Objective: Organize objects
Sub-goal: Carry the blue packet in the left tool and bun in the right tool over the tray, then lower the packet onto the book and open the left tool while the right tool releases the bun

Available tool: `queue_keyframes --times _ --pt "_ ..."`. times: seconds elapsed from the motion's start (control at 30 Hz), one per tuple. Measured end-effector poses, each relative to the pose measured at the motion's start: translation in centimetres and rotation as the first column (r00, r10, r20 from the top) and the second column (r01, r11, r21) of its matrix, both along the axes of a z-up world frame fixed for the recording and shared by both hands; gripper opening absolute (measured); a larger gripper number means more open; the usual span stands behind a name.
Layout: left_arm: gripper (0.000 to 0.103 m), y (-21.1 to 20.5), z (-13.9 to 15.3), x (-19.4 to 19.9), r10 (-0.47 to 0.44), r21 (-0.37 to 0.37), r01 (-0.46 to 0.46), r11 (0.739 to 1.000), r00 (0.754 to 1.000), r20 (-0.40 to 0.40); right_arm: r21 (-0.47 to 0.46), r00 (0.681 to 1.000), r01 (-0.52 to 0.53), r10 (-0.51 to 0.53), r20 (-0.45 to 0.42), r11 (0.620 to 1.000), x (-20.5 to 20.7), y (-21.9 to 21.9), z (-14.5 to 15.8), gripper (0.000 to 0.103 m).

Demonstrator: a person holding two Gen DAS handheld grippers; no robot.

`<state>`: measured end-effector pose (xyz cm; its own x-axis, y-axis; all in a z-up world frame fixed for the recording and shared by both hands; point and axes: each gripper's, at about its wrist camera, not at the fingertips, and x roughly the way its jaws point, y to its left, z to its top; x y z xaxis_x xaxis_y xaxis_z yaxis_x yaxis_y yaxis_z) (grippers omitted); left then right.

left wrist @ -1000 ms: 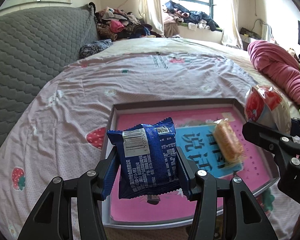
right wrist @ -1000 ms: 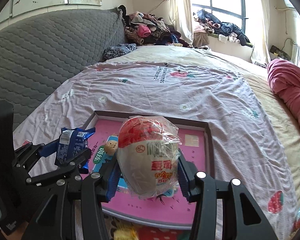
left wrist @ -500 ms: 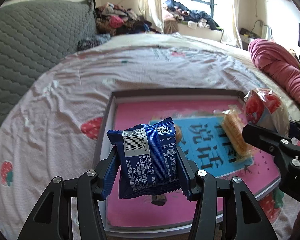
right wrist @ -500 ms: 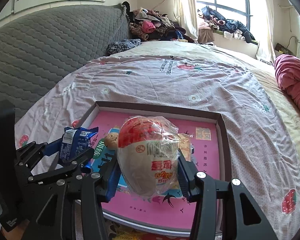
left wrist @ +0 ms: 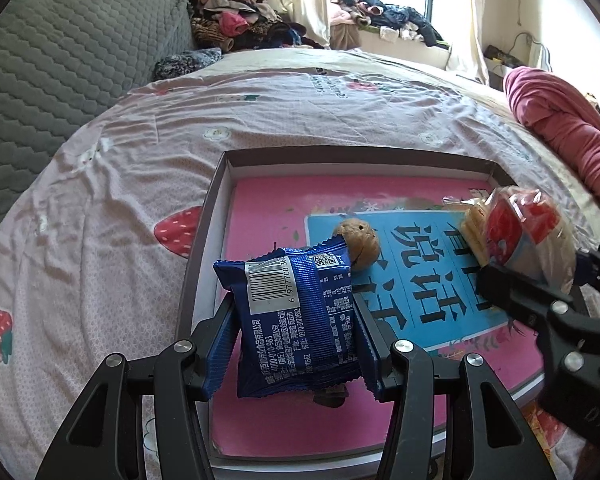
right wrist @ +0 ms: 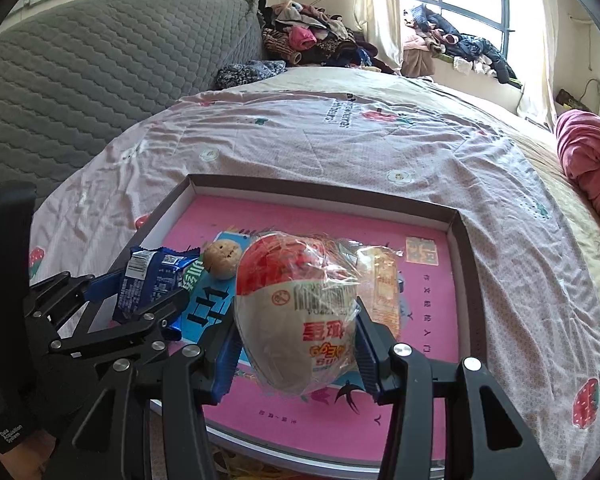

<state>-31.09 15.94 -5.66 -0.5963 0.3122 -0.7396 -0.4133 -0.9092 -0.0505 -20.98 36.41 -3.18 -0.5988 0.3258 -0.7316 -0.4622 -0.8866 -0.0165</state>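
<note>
My left gripper point(left wrist: 296, 320) is shut on a blue snack packet point(left wrist: 296, 316) and holds it above the near left part of a shallow box point(left wrist: 216, 184) with a pink lining. My right gripper point(right wrist: 296, 320) is shut on a red and white egg-shaped toy in clear wrap point(right wrist: 296, 312), held above the box's point(right wrist: 466, 248) near middle. The packet also shows in the right wrist view point(right wrist: 152, 280), the egg toy in the left wrist view point(left wrist: 528, 236). A walnut point(left wrist: 358, 246) point(right wrist: 221, 259) and a wrapped cracker pack point(right wrist: 384, 284) lie in the box.
The box lies on a bed with a pale strawberry-print sheet point(left wrist: 112, 184). A grey quilted headboard point(left wrist: 60, 60) is at the left, a pink blanket point(left wrist: 560, 128) at the right, and piled clothes point(left wrist: 240, 24) by the window beyond.
Both grippers have moved forward and lower over the box with their loads. The walnut, hidden behind the blue packet before, now shows past its top edge.
</note>
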Motion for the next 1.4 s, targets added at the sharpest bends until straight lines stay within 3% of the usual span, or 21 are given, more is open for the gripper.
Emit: queue_keyframes --times 1.4 --pt "0.056 -0.2 -1.1 -0.8 0.023 -0.029 -0.022 0.999 0.999 0.029 -0.032 0.994 -0.013 0.016 0.109 0.999 -1.7 -0.3 -3.5 0.051"
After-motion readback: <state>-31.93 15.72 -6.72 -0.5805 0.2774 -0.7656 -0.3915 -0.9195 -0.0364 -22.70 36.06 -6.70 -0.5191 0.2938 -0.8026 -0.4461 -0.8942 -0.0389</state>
